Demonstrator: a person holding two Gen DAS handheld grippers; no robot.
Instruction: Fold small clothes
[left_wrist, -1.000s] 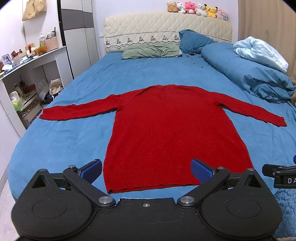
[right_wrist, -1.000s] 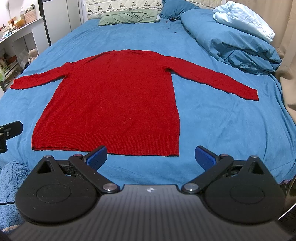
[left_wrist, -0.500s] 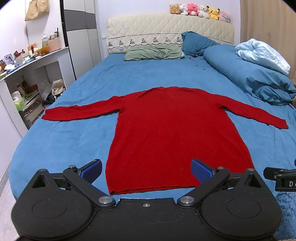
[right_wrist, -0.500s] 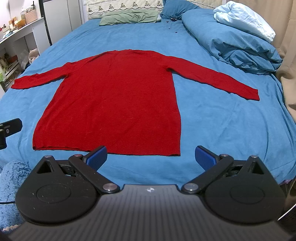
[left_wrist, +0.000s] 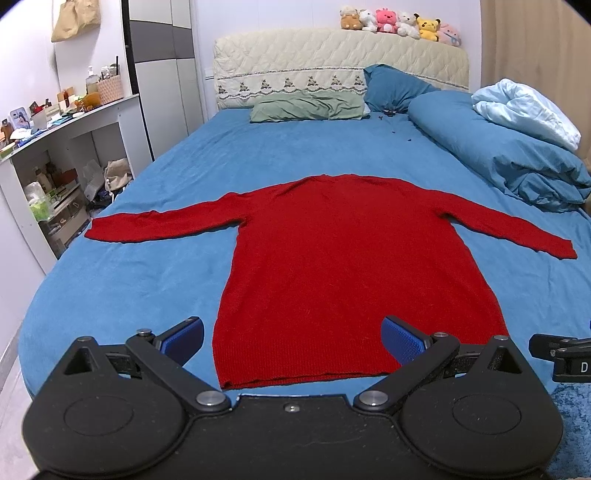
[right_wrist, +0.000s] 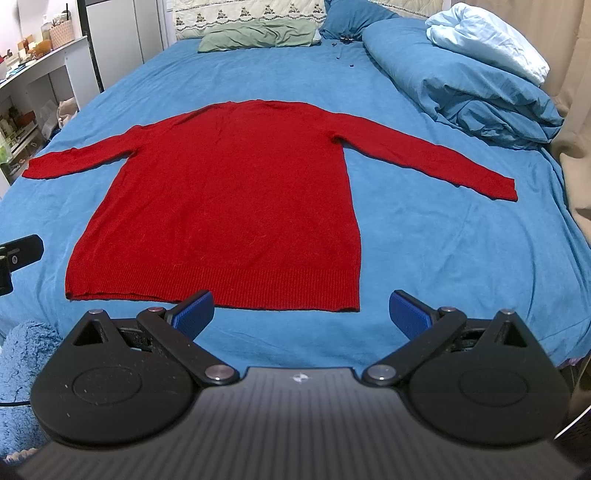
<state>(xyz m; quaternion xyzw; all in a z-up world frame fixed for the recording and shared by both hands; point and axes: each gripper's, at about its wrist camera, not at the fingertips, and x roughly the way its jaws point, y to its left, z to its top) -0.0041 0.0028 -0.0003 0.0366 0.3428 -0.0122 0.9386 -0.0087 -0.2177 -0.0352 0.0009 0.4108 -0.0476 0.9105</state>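
A red long-sleeved sweater (left_wrist: 343, 251) lies flat on the blue bed (left_wrist: 147, 273), both sleeves spread out, hem toward me. It also shows in the right wrist view (right_wrist: 229, 199). My left gripper (left_wrist: 293, 339) is open and empty, held above the foot of the bed over the hem's left half. My right gripper (right_wrist: 301, 310) is open and empty, just short of the hem near its right corner. The right gripper's tip shows at the edge of the left wrist view (left_wrist: 561, 350).
A rolled blue duvet (left_wrist: 509, 155) with a pale blanket lies along the bed's right side. Pillows (left_wrist: 306, 107) and a headboard (left_wrist: 340, 59) stand at the far end. A white cluttered desk (left_wrist: 55, 147) stands to the left. A fluffy blue rug (right_wrist: 22, 362) lies below.
Both views have shifted slightly: the left camera has tilted and moved a little, so the sweater sits a bit lower and further right. Both grippers stay open. The sweater has not moved.
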